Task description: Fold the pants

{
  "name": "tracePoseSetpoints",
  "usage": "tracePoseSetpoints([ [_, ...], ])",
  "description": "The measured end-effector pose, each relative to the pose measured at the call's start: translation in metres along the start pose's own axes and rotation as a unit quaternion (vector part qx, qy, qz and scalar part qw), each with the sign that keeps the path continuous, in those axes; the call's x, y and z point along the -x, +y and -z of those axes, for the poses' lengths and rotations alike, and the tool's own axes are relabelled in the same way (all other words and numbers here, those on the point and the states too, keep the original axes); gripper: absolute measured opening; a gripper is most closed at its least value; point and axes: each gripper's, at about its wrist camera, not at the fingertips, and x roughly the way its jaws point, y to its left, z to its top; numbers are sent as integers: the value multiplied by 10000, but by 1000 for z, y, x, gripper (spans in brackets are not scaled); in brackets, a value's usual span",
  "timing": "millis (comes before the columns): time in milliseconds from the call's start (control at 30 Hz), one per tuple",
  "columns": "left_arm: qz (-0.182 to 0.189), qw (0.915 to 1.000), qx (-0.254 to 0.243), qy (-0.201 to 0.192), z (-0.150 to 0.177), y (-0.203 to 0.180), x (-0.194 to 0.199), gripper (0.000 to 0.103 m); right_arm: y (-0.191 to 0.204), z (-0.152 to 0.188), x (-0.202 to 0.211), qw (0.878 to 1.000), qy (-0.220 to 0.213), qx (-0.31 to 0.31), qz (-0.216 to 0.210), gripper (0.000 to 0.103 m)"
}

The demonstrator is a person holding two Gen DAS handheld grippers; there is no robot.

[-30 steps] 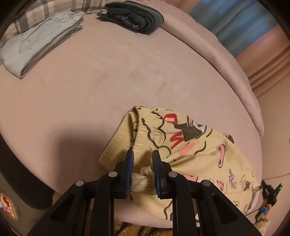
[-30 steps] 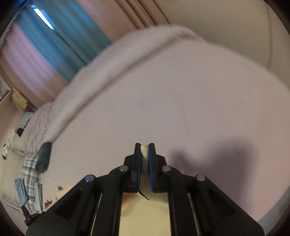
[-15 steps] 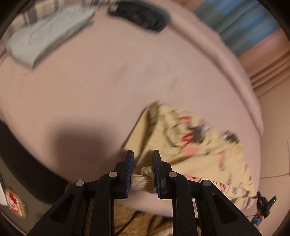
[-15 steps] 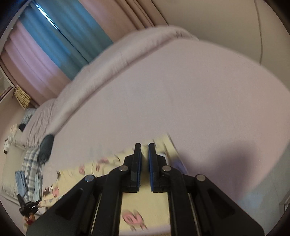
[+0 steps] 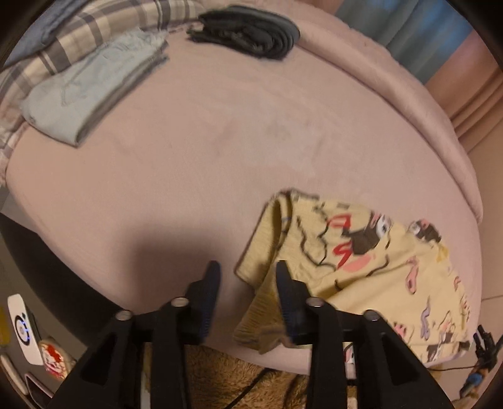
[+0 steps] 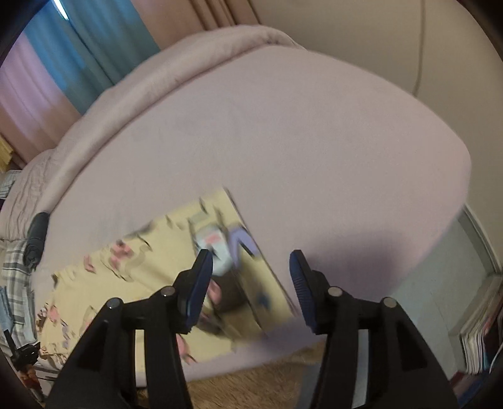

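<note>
Yellow pants with cartoon prints [image 5: 361,270] lie on the pink bed near its front edge, the ribbed waistband bunched at the left end. My left gripper [image 5: 246,278] is open just above the front edge, and the waistband hangs loose against its right finger. In the right wrist view the pants [image 6: 141,277] lie flat, their hem edge running diagonally between the fingers. My right gripper [image 6: 251,270] is open wide above that end and holds nothing.
A folded light blue garment [image 5: 91,85] and a rolled dark garment [image 5: 248,31] lie at the far side of the bed [image 5: 220,141], by a plaid blanket [image 5: 94,28]. A brown rug [image 5: 239,383] lies below the front edge. Books [image 6: 481,333] stand at the right on the floor.
Both grippers were shut on the pants and have opened. The pants dropped onto the bed near the front edge, and both grippers drew back slightly.
</note>
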Motion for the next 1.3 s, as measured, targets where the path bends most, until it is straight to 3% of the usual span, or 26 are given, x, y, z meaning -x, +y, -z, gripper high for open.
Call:
tracePoseSetpoints([
  [100, 34, 9997, -32, -223, -5, -6, 13, 43, 15, -13, -21, 9994, 215, 272, 27, 53],
  [267, 207, 9992, -242, -261, -6, -25, 19, 45, 30, -20, -70, 9968, 633, 459, 166, 50],
  [300, 243, 9990, -293, -249, -6, -31, 18, 45, 31, -21, -75, 9966, 589, 505, 260, 39],
  [333, 274, 9987, -351, -229, -4, -33, 17, 45, 33, -22, -77, 9959, 523, 585, 441, 16],
  [367, 296, 9986, -383, -213, -4, -36, 17, 45, 35, -23, -78, 9949, 475, 664, 591, 7],
  [533, 671, 9957, -614, -147, -2, -60, 20, 45, 44, -43, -51, 9954, -116, 682, 670, 7],
  [600, 818, 9935, -785, -95, 1, -74, 18, 45, 44, -51, -49, 9958, -169, 656, 616, 7],
  [800, 1028, 9881, -1126, 202, 15, -103, 3, 45, 35, -44, -89, 9908, 294, 847, 1011, 14],
  [867, 1020, 9866, -1225, 334, 20, -112, -4, 45, 33, -44, -83, 9921, 232, 693, 1017, 23],
  [933, 1048, 9841, -1364, 434, 25, -122, -8, 45, 30, -41, -67, 9936, 210, 547, 971, 51],
  [1033, 1156, 9790, -1589, 546, 30, -138, -14, 45, 33, -28, -34, 9963, 90, 468, 710, 52],
  [1100, 1182, 9758, -1736, 603, 32, -153, -19, 45, 46, -12, -21, 9975, 239, 507, 432, 51],
  [1233, 1365, 9669, -2046, 681, 39, -182, -31, 45, 81, 28, -24, 9930, 742, 859, -336, 47],
  [1300, 1365, 9623, -2191, 854, 47, -191, -40, 45, 96, 54, -37, 9868, 1106, 1105, -417, 46],
])
